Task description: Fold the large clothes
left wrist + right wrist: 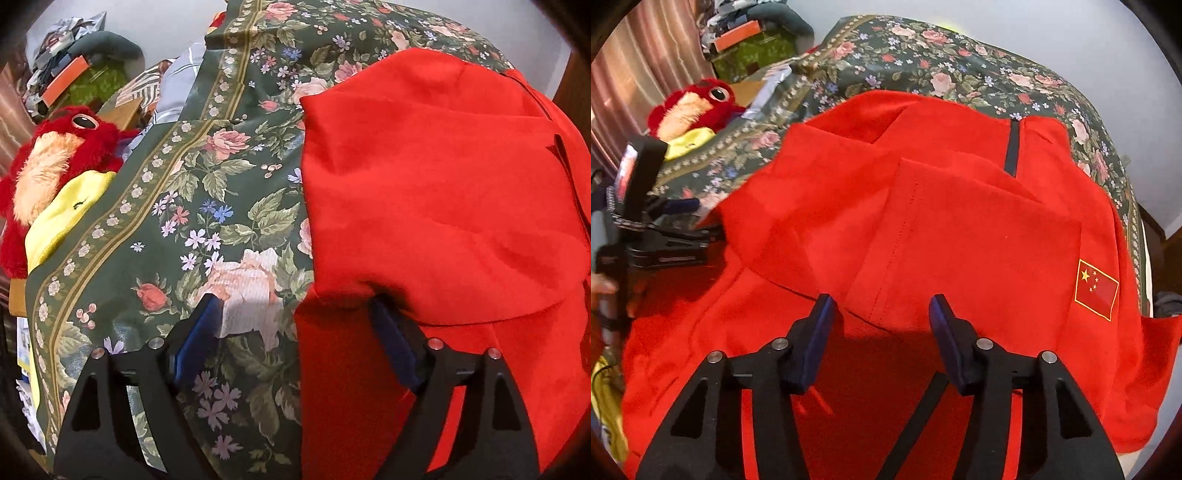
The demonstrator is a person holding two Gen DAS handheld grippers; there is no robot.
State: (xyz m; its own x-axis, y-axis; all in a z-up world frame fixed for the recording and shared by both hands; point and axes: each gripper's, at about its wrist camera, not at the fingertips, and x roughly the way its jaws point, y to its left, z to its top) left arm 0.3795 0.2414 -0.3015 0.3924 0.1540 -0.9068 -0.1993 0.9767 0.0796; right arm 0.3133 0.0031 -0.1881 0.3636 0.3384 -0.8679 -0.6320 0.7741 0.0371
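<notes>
Red garment (923, 229) (folded) on floral cloth (192, 206)

The large red fleece garment (923, 229) runs off the bottom edge; the dark green floral cloth (192, 206) beneath is largely hidden.

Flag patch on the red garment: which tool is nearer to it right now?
Right. The right tool sits open at the garment's near edge, with the flag patch just off to its right. The left tool is at the garment's far left edge, across from the patch.
</notes>
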